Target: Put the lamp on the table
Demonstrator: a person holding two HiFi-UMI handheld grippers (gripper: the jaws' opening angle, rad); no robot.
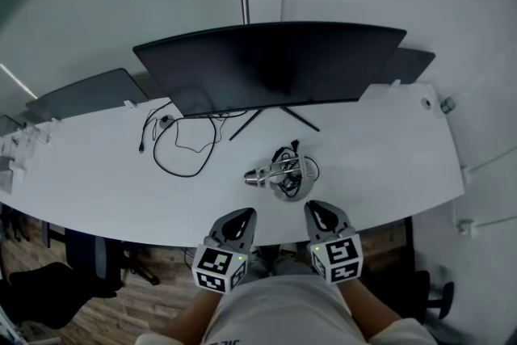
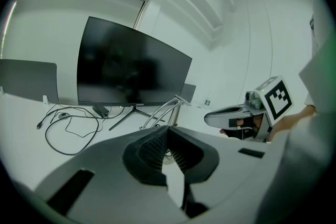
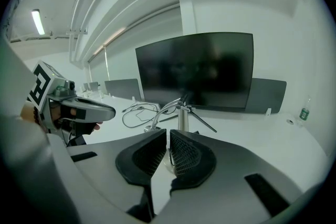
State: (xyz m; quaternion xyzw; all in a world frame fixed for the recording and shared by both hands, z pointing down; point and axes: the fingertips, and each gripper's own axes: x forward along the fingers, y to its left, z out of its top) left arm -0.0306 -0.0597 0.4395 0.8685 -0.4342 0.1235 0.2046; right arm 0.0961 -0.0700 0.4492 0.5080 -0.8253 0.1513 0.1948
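Note:
A silver metal desk lamp stands on the white desk, its arm folded low over a round base with a black cord coiled beside it. It also shows past the jaws in the left gripper view as the lamp's arm and in the right gripper view as its post. My left gripper hovers over the desk's front edge, short of the lamp and to its left, jaws shut with nothing between them. My right gripper hangs to the lamp's right, also shut and empty. Neither touches the lamp.
A wide curved black monitor on a splayed stand fills the back of the desk. A loop of black cable lies left of the lamp. Grey divider panels stand behind. A small bottle sits at the far right corner.

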